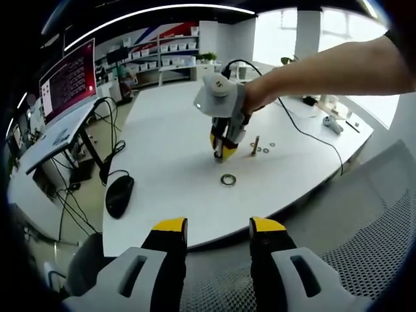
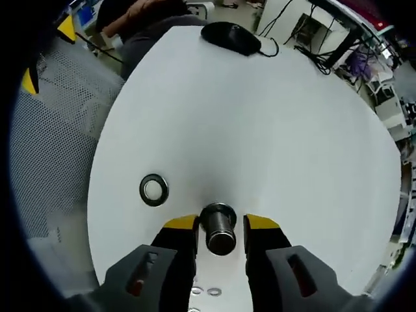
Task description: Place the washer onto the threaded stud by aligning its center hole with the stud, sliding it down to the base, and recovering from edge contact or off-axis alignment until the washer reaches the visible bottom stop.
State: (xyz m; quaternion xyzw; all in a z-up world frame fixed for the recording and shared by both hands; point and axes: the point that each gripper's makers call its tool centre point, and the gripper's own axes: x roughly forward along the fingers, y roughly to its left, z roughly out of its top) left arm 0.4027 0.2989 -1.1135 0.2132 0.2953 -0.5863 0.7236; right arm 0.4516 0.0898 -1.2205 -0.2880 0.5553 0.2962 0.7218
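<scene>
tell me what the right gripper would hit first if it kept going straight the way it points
The right gripper already has a dark metal cylinder between its jaws. Beyond it lies bare white table; the large washer sits off to the side, so probably the tabletop.

Both grippers have grey bodies with yellow-tipped black fingers (image 1: 170, 237). The right gripper (image 1: 221, 151) carries a pale grey housing, a black cable trailing behind it. The person's arm is bare, with a dark sleeve (image 1: 398, 36) at its upper end.
</scene>
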